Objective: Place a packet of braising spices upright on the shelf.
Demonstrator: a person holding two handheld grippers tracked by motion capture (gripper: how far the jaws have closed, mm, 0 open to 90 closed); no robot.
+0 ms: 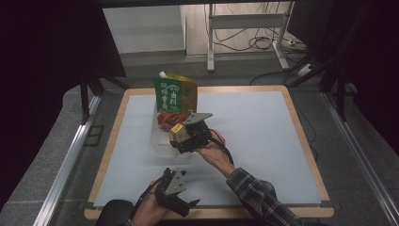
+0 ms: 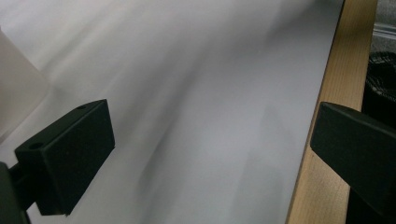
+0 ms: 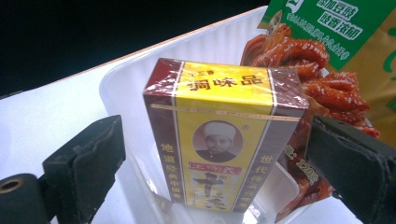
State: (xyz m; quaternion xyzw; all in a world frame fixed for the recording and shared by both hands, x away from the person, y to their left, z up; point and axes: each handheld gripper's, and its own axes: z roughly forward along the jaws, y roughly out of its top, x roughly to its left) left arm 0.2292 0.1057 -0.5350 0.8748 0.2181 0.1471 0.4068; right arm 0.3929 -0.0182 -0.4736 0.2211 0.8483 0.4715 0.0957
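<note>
Right gripper [image 3: 215, 154], forearm stretched forward, has jaws apart, seemingly clear of the yellow box [image 3: 224, 135] in the tray [image 3: 126, 84].

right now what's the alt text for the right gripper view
A yellow and maroon box stands upright in a clear plastic tray, between the open jaws of the right gripper, neither pad touching it. Behind it sit a red snack packet and a green pouch.
</note>
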